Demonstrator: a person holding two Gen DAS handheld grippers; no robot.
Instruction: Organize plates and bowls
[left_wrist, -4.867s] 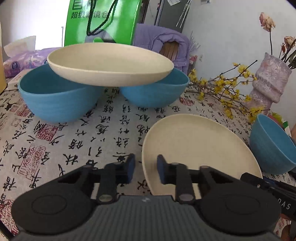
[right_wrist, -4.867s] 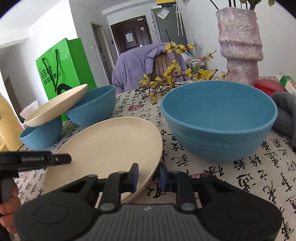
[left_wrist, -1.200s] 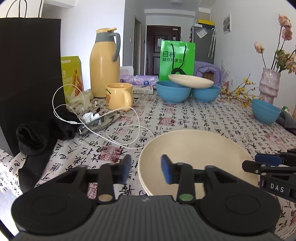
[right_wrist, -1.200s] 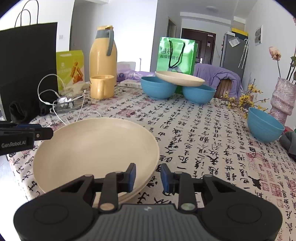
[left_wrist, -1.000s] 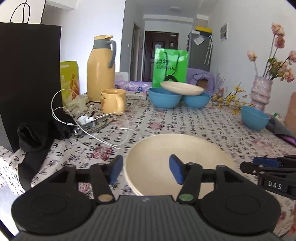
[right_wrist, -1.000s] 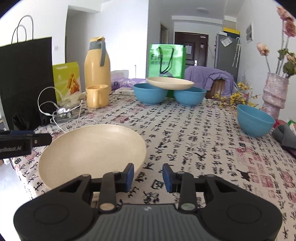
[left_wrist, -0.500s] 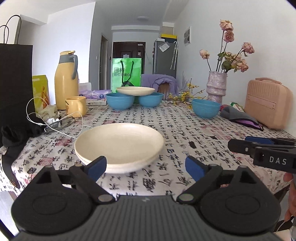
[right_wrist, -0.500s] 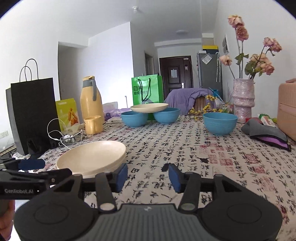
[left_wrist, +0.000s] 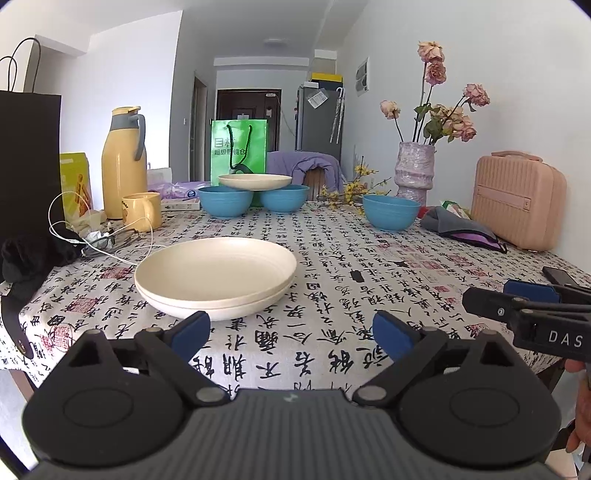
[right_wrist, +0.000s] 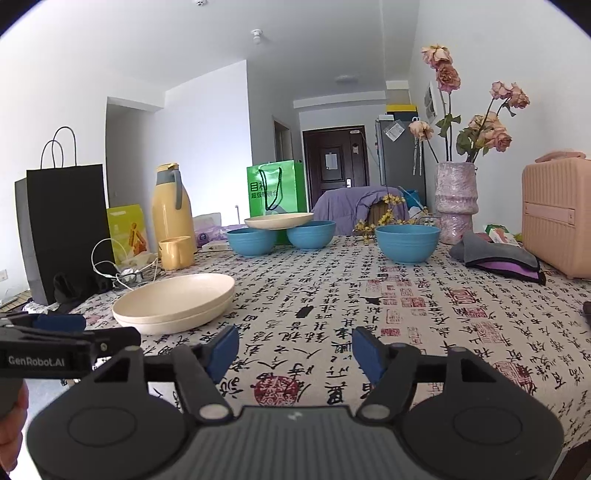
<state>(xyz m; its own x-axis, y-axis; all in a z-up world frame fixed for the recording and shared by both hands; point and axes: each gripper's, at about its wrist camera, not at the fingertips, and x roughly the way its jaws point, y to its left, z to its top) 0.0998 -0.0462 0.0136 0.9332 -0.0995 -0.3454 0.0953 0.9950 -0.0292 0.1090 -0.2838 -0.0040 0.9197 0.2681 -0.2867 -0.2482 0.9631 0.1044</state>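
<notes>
Two cream plates (left_wrist: 216, 275) (right_wrist: 173, 302) sit stacked near the table's front left. A third cream plate (left_wrist: 255, 181) (right_wrist: 279, 220) rests across two blue bowls (left_wrist: 225, 201) (right_wrist: 252, 242) at the far end. A lone blue bowl (left_wrist: 390, 212) (right_wrist: 407, 242) stands right of them. My left gripper (left_wrist: 291, 334) is open and empty, pulled back from the stack. My right gripper (right_wrist: 295, 349) hovers over bare cloth; its jaws are opening with nothing between them. Each gripper shows at the edge of the other's view.
A yellow jug (left_wrist: 123, 162), yellow mug (left_wrist: 142, 210), cables (left_wrist: 99, 236) and black bag (left_wrist: 26, 162) crowd the left side. A vase of flowers (left_wrist: 413, 173), grey cloth (left_wrist: 458, 225) and pink case (left_wrist: 517, 201) line the right. A green bag (left_wrist: 238, 147) stands behind the bowls.
Both grippers let go of the upper cream plate, now lying on the stack, and drew back toward the table's near edge. Both sets of jaws have spread wider.
</notes>
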